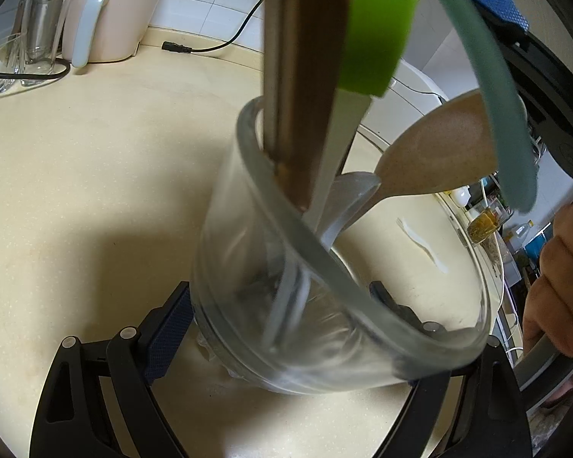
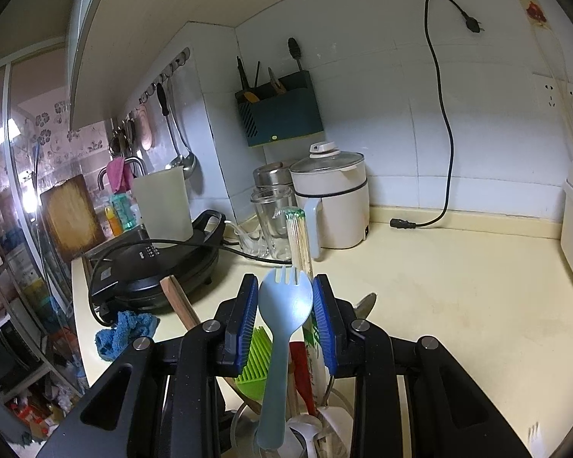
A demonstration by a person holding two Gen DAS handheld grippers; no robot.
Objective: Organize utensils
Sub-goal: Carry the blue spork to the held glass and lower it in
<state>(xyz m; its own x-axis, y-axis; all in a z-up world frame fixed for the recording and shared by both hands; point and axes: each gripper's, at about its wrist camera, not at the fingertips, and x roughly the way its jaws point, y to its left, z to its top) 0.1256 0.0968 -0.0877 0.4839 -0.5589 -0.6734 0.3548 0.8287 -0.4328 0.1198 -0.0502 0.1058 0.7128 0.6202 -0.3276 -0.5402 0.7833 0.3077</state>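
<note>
A: Utensils first: most of them already stand in the clear glass jar (image 1: 324, 286). From the left wrist I can see wooden chopsticks (image 1: 305, 87), a green silicone brush (image 1: 381, 26) and a wooden spoon (image 1: 439, 160) leaning out of its mouth.

B: And the jar itself?

A: It sits between the fingers of the left tongs (image 1: 297, 328), the blue pads pressed against its glass wall on both sides, so those tongs are clenched on the jar. It looks tilted toward the camera, close over the cream tabletop (image 1: 95, 171); whether its base touches, I cannot tell.

B: What is the right side doing?

A: The right tongs (image 2: 285, 305) grasp a pale blue spork (image 2: 282, 305) by its head, prongs up, handle pointing down into the crowd of utensils in the jar. The spork looks partly lowered in, not yet let go.

B: So how far along, would you say?

A: Late, by my judgement. The jar is nearly full and this spork is being seated. A tube of toothpicks (image 2: 299, 240) stands just behind the spork, though I can't tell whether it is in the jar or on the tabletop.

B: Anything still lying loose?

A: A thin white item (image 1: 423, 244) lies on the tabletop beyond the jar, too blurred to name; it may remain to collect.
</note>
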